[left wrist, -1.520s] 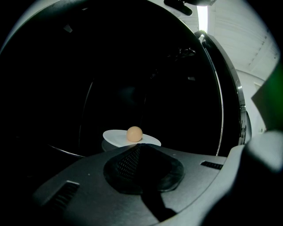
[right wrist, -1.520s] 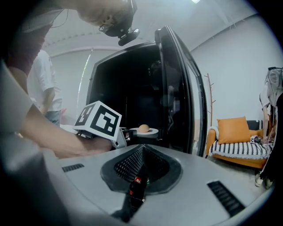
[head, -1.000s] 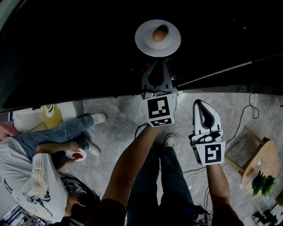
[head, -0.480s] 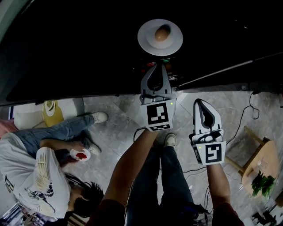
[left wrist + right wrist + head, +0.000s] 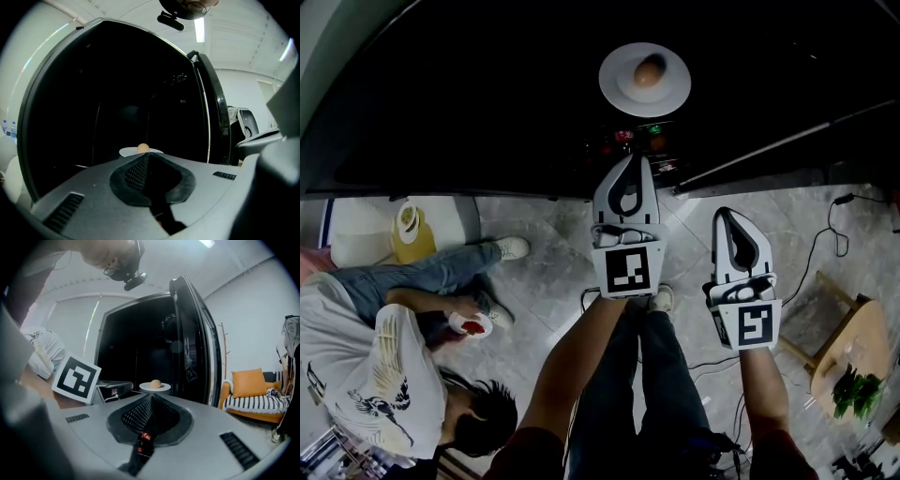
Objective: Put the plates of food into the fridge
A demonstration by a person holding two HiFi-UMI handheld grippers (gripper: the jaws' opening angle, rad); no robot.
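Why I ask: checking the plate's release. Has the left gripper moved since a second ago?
Yes. In the head view the left gripper has drawn back from the plate, toward the person.

text: none you can read | brands, numbers: none | signs: a black-and-white square marker [image 5: 628, 270] on your left gripper [image 5: 630, 161], another marker [image 5: 752, 325] on your right gripper [image 5: 725, 216]

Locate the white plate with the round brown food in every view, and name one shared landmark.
Head view: plate at top centre.
Left gripper view: plate low, just left of centre.
Right gripper view: plate slightly below centre.
Shared landmark: the dark fridge interior that surrounds it in all three.
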